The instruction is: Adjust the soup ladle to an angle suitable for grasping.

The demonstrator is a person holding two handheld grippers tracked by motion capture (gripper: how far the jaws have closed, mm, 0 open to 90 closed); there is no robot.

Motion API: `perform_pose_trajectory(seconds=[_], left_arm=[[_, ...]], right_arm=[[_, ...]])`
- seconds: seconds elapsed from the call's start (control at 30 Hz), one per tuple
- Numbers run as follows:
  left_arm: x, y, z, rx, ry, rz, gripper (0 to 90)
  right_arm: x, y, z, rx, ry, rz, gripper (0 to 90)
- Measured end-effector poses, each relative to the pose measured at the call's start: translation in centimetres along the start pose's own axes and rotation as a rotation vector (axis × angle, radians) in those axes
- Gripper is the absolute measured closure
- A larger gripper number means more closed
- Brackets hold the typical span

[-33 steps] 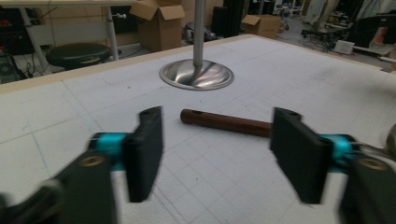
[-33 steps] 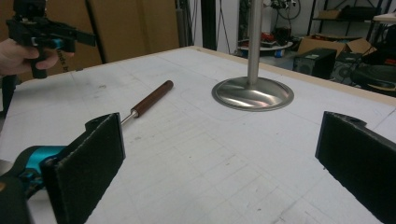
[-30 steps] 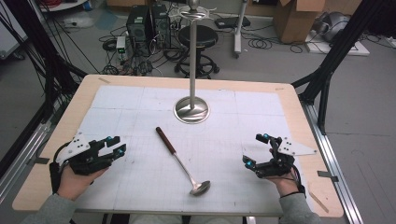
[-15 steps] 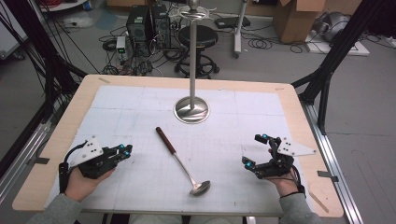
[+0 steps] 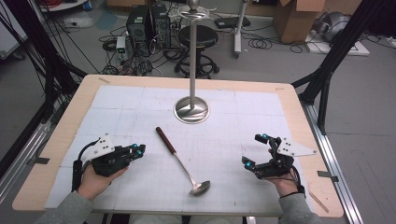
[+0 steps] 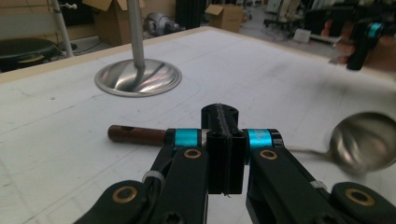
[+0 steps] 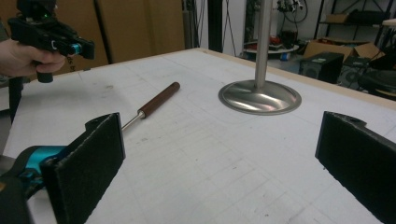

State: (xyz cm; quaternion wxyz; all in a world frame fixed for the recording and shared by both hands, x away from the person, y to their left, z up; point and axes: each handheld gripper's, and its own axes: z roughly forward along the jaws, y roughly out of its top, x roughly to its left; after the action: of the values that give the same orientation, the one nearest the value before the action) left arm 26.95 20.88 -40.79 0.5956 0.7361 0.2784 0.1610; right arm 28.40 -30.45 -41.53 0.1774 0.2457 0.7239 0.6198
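Left hand-held gripper (image 5: 137, 149) sits at the lower left of the high view with its jaws pressed flat together on nothing, pointing at the ladle (image 5: 183, 163) just beside it. The right hand-held gripper (image 5: 256, 150) at the lower right has its jaws wide apart, also empty. Ladle lies diagonally mid-table (image 5: 60, 140), brown handle toward the steel stand (image 5: 191, 109), bowl toward the bottom edge.

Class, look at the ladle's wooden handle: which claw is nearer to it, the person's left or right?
Left. The left claw, shut, sits just beside the wooden handle; the right claw, open, is farther off across the mat.
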Motion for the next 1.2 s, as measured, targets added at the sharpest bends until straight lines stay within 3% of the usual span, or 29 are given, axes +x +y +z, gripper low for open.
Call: perform_pose_trajectory(seconds=[0.07,0.23,0.53,0.6,0.8,1.0,1.1,1.2], left_arm=[[0.0,0.1,0.3,-0.002,-0.002,-0.014,89.9],[-0.7,0.1,1.6,0.067,-0.028,0.033,89.9],[-1.7,0.3,4.4,0.126,-0.065,0.021,89.9],[-2.0,0.2,5.5,0.165,-0.093,-0.004,89.9],[-3.1,0.3,6.9,0.177,-0.132,0.007,89.9],[-3.7,-0.1,8.6,0.235,-0.137,0.005,89.9],[-4.0,-0.3,9.5,0.287,-0.144,0.002,89.9],[-4.3,-0.3,9.9,0.298,-0.157,0.006,89.9]], right_arm=[[0.0,0.0,0.0,0.003,0.002,0.004,0.3],[0.0,0.0,0.1,0.005,0.005,0.001,0.3],[0.0,0.0,0.1,0.003,0.006,0.000,0.3],[0.0,0.0,0.1,0.005,0.008,-0.003,0.3],[0.1,0.0,0.1,0.006,0.010,-0.011,0.3],[0.0,0.0,0.1,0.006,0.010,-0.011,0.4],[0.0,0.0,0.1,0.008,0.012,-0.012,0.3],[0.1,-0.1,0.2,0.011,0.015,-0.013,0.4]])
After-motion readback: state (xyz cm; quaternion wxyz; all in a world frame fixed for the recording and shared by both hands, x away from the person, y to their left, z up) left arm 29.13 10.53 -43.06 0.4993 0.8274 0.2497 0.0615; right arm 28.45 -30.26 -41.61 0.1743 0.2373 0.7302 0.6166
